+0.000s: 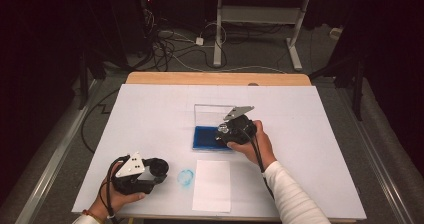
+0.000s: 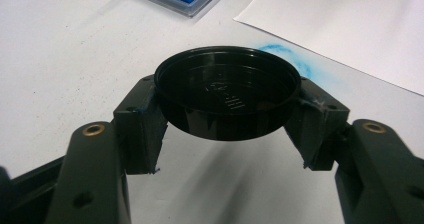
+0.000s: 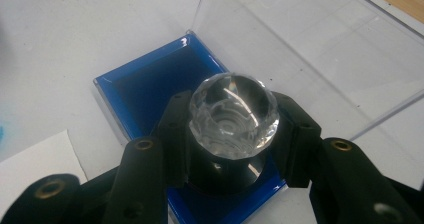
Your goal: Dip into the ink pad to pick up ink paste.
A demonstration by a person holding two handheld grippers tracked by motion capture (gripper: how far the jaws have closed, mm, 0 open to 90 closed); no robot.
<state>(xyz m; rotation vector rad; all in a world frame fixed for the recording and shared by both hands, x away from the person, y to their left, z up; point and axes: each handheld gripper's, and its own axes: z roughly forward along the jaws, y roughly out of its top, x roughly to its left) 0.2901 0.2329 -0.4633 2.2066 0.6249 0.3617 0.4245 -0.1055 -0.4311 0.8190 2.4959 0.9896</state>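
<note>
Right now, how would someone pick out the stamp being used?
Find the white table sheet, then the blue ink pad at its middle. The stamp stands over it in the right gripper: black body, clear faceted knob on top.

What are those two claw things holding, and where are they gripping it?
Left gripper clamps a round black lid by its rim. Right gripper grips a stamp by its black body, below the clear knob.

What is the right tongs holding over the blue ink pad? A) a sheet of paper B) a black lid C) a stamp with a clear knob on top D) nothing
C: the right tongs grip a stamp with a clear faceted knob above the blue ink pad.
</note>
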